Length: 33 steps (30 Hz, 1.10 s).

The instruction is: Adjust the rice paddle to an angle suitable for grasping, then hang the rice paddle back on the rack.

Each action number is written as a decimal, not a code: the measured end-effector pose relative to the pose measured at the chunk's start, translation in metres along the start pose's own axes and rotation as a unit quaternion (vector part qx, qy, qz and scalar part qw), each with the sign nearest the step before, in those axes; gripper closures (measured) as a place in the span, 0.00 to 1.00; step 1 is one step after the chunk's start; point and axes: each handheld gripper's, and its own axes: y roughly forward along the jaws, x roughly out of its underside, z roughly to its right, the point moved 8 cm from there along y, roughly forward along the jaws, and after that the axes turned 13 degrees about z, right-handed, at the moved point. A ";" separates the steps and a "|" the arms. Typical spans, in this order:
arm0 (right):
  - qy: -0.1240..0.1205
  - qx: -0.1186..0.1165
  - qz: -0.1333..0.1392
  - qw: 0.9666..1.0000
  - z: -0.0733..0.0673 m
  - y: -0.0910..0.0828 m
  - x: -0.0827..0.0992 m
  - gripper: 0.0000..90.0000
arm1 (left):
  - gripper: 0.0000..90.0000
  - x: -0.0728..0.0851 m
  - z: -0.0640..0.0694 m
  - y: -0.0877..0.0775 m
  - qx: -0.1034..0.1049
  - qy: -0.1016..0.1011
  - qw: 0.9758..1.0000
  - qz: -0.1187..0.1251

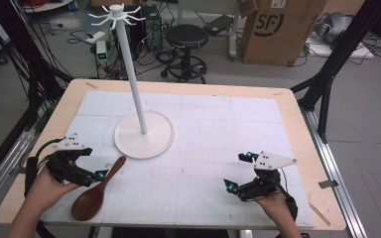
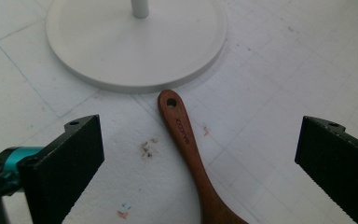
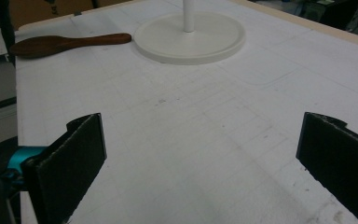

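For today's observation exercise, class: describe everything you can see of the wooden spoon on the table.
The wooden spoon is dark reddish-brown, looks like polished wood, with a broad oval bowl and a slim handle ending in a small hanging hole and faint lettering. It lies flat on the white mat, bowl toward the person, handle tip close to the white stand's round base; whether they touch is unclear. The left gripper hovers open over its handle, jaws either side, not gripping.
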 end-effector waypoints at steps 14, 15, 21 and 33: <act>0.003 -0.016 0.004 1.000 -0.004 -0.004 -0.006 0.00 | 0.02 0.009 0.004 0.006 -0.005 -0.005 0.997 -0.079; 0.004 -0.014 0.003 1.000 -0.003 -0.004 -0.006 0.00 | 0.02 0.010 0.004 0.007 -0.006 -0.004 0.997 -0.083; 0.006 -0.012 0.000 1.000 -0.002 -0.005 -0.004 0.00 | 0.02 0.014 0.003 0.009 -0.009 -0.009 0.994 -0.105; 0.008 -0.014 -0.003 1.000 -0.001 -0.006 -0.001 0.00 | 0.02 0.019 0.001 0.007 -0.029 -0.017 0.988 -0.150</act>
